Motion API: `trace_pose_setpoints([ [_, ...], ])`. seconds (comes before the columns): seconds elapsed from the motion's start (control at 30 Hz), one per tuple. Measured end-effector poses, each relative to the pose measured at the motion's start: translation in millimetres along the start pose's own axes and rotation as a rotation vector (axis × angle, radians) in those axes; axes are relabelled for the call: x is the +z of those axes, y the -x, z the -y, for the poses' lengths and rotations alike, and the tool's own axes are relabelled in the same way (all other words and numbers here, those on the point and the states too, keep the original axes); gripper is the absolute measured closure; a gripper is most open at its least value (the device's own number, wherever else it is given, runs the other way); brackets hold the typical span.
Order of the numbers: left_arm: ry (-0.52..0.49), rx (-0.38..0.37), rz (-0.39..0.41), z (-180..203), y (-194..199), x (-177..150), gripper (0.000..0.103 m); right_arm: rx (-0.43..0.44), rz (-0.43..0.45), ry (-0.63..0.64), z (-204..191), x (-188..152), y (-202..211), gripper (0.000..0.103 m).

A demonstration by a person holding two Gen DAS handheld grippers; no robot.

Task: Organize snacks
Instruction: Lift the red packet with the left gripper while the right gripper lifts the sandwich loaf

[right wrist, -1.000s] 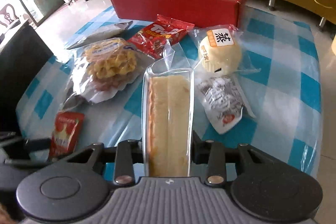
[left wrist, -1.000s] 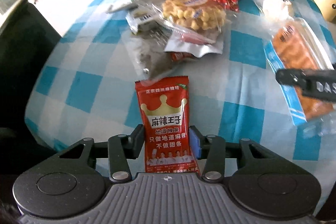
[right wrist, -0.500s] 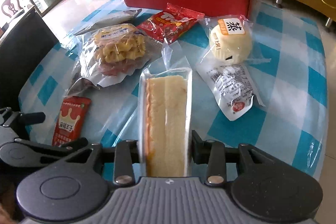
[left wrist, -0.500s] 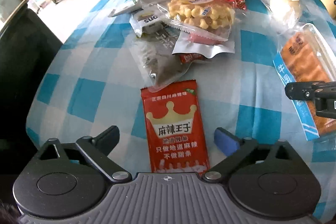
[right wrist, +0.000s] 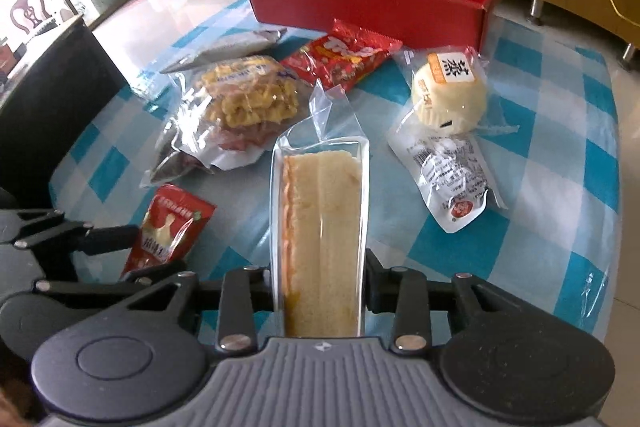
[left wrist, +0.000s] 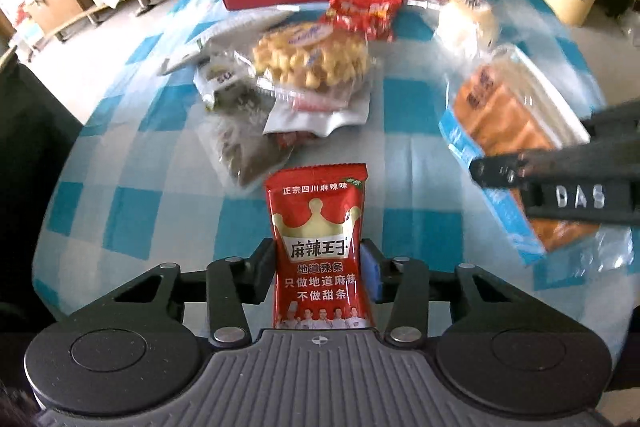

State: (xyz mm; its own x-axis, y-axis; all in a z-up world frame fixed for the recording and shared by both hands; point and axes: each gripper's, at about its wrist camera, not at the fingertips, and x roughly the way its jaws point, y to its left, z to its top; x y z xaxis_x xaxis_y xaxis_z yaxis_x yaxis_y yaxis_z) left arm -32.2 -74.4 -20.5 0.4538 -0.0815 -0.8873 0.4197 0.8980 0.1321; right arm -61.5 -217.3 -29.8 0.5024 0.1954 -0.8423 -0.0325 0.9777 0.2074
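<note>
Left tongs [left wrist: 319,269]: clenched on the red spicy-strip packet [left wrist: 319,247], pads pressing its two side edges at the lower half; the packet's top stands out ahead of the tips.
Change, left: half a second ago these tongs stood wide with the packet lying loose between them; their jaws have just been closing and now pinch it.
Snack pile: a waffle bag [left wrist: 312,61], a red candy packet [left wrist: 362,11] and a wrapped bun [right wrist: 450,95] lie on the checked bench [left wrist: 408,155], nearer than the red box [right wrist: 372,3].
Right tongs [right wrist: 320,287]: grasping the clear-wrapped sandwich [right wrist: 320,239] by its long sides, the sandwich reaching forward between the fingers.
Change, right: the hold on the sandwich looks the same as before.
</note>
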Motion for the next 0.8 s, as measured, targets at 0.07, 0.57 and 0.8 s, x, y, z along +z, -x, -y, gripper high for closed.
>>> trace_pose_setpoints([
  [0.07,0.008,-0.013,0.009,-1.8,2.4,1.4,0.051,0.013,0.01,-0.003,-0.3,-0.3,4.6,0.066],
  [0.57,0.027,-0.068,0.032,-16.5,17.2,2.7,0.061,0.031,0.05,-0.071,6.9,-8.4,26.7,0.066],
  [0.8,0.137,-0.031,-0.089,-27.7,-31.4,-1.3,0.025,0.045,0.051,-0.079,13.0,-13.9,30.1,0.066],
])
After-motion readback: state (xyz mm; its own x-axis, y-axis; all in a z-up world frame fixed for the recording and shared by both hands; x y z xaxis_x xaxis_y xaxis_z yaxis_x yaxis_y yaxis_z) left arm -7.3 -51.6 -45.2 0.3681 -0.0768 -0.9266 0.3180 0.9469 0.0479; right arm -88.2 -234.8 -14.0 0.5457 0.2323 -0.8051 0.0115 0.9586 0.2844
